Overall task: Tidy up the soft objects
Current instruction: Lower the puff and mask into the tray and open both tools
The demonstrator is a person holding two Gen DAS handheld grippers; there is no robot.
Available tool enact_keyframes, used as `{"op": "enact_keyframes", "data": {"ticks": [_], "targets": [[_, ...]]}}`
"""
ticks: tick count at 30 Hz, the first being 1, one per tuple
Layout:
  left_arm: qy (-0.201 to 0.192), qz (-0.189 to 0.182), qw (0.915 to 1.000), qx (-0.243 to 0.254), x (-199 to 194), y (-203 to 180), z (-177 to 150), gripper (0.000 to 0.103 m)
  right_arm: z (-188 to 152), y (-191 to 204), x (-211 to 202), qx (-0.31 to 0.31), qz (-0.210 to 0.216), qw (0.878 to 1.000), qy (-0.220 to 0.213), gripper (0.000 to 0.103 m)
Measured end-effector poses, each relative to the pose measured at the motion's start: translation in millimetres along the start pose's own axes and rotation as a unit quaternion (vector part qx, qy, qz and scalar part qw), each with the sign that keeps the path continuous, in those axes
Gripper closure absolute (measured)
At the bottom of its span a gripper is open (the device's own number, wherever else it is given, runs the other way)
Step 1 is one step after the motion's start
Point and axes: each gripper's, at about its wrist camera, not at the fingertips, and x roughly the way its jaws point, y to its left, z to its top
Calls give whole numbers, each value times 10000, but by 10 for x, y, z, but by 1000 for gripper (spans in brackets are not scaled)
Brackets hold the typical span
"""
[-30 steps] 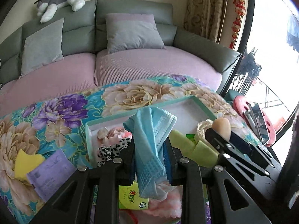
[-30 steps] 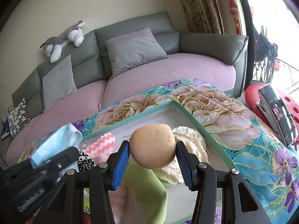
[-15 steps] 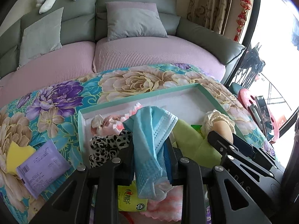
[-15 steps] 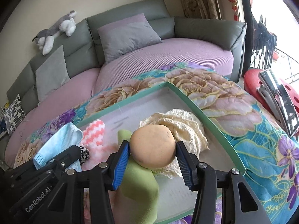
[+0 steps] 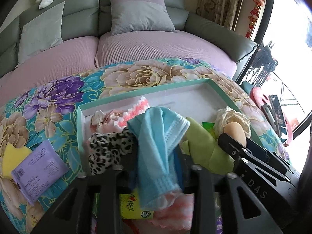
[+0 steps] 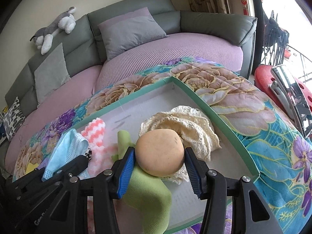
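Both grippers low over the green-rimmed tray point(image 6: 224, 124) on the floral cloth point(image 5: 58, 101); most soft items already inside it: pink-and-white knit piece point(image 5: 134, 115), leopard-print fabric point(image 5: 109, 148), green cloth point(image 6: 148, 195), cream lace piece point(image 6: 187, 128).

Left gripper point(image 5: 156, 163): jaws opening; blue face mask point(image 5: 156, 142) drapes between them over the tray, and the pads seem to be letting it go.

Right gripper point(image 6: 159, 165): blue pads point(image 6: 126, 167) clenched on the tan sponge ball point(image 6: 159, 152), held just above the green cloth and lace; not yet set down.

Still outside the tray, by my reading left to do: yellow sponge point(image 5: 13, 156) and purple packet point(image 5: 39, 169), touching, near the tray's left wall.

Hard to make out: the near end of the tray sits behind both grippers; a yellow-green packet point(image 5: 134, 210) and pink fabric point(image 5: 175, 204) show under the left jaws, whether in the tray or on the cloth I cannot tell; mask's lower end partly blocks the left pads.
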Motion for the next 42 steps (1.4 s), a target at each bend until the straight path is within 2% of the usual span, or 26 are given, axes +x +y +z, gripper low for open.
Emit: {"op": "enact_keyframes", "data": {"ticks": [3,6,10,14,19,24,26,30,31,32,33,42], "targets": [[-15,-85,9999,-71,-47,16,-4,49,6,5,-5,-13,-55,10000,34,47],[-36,-65,9999,-152,-100,42,-4,47,13,-8,3,13,-83,9999,78,45],[-97,-64,9997,-219,-190,80,3,46,14,-8,-24,0,-113,9999,54,37],[-195,15,9994,-302,-305,143,19,39,26,-8,-77,3,-115,9999,-7,31],[-414,40,9983,-419,-498,235,48,35,47,7,-141,-21,-76,9999,-99,27],[-619,195,9961,-597,-644,385,43,24,54,69,-199,-148,-35,9997,-201,24],[-653,318,9949,-706,-663,475,24,23,59,85,-230,-156,28,9995,-261,16],[-620,750,9904,-980,-649,737,-55,19,66,139,-289,-157,135,9991,-366,15],[-618,839,9888,-1067,-649,810,-80,17,70,159,-301,-165,170,9989,-392,15],[-618,921,9870,-1162,-654,885,-107,9,72,184,-316,-180,204,9988,-417,15],[-627,1015,9843,-1301,-665,990,-138,7,74,220,-336,-203,237,9985,-460,15],[-788,1664,9621,-2012,-933,1647,-312,7,15,701,-419,-634,631,9942,-600,15]]}}
